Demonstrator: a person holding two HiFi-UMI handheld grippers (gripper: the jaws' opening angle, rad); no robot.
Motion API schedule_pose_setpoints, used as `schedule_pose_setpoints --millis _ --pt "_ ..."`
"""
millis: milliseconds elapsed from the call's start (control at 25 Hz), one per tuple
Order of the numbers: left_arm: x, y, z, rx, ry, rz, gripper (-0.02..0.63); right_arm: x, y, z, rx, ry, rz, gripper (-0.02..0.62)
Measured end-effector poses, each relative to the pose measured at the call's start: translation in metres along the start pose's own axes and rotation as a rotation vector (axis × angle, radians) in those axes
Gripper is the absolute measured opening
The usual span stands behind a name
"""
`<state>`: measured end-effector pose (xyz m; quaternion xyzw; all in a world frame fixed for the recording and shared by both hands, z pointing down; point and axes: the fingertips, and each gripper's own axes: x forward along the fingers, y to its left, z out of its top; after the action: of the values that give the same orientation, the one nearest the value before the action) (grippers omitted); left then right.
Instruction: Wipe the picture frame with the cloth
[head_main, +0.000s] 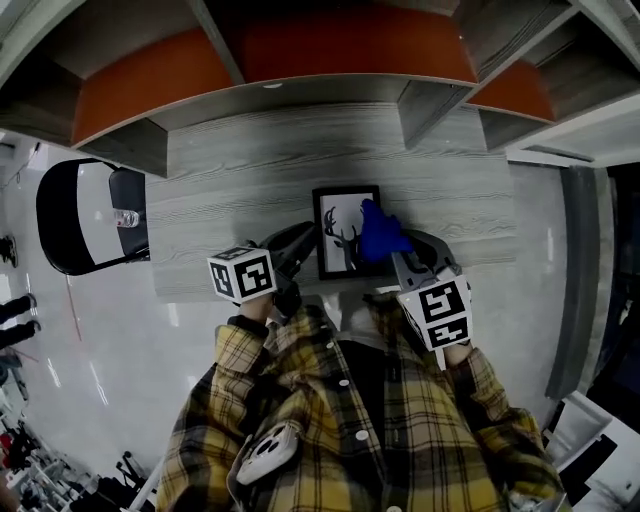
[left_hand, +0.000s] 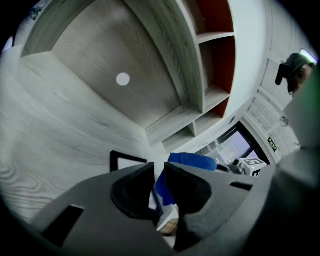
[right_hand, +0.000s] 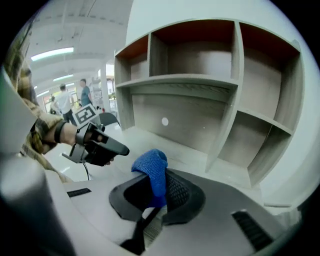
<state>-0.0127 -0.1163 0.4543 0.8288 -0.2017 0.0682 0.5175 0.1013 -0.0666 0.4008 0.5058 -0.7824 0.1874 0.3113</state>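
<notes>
Wiping's on: the right tool (right_hand: 159, 192), clamped on the blue cloth (head_main: 382, 233), sets it on the picture frame (head_main: 345, 232) near the counter (head_main: 230, 190) front, the left tool (left_hand: 159, 182) pinching the frame's side, so next probably comes a steady sweep across the glass.

no writing is legible; the small green sign (left_hand: 272, 144) is too blurred.

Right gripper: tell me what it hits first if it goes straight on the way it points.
Likely the grey wood-grain desk top ahead, then the shelf's grey back panel. The right gripper, shut on the blue cloth, points clear of the left gripper. Depth is unclear.
</notes>
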Motion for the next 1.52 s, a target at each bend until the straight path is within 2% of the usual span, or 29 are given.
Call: schedule_pose_setpoints --millis 240,320,560,720,960,1520 --pt "-0.013 -0.07 0.048 0.183 -0.102 -0.108 0.041 -0.023 -0.004 0.067 0.108 -0.199 0.055 0.038" --pt "-0.02 -0.089 0.068 0.24 -0.148 -0.11 0.01 -0.029 -0.006 0.086 0.127 -0.253 0.068 0.038" --pt "-0.039 -0.137 0.107 0.429 -0.215 -0.05 0.005 -0.042 -0.007 0.126 0.17 -0.353 0.103 0.038" --pt "-0.044 -0.164 0.118 0.524 -0.238 -0.086 0.005 -0.05 -0.006 0.146 0.161 -0.408 0.11 0.038" --pt "-0.039 -0.172 0.117 0.547 -0.221 -0.114 0.005 -0.054 -0.005 0.16 0.142 -0.432 0.12 0.038" --pt "-0.038 -0.164 0.119 0.524 -0.196 -0.12 0.005 -0.05 -0.011 0.154 0.14 -0.383 0.095 0.038"
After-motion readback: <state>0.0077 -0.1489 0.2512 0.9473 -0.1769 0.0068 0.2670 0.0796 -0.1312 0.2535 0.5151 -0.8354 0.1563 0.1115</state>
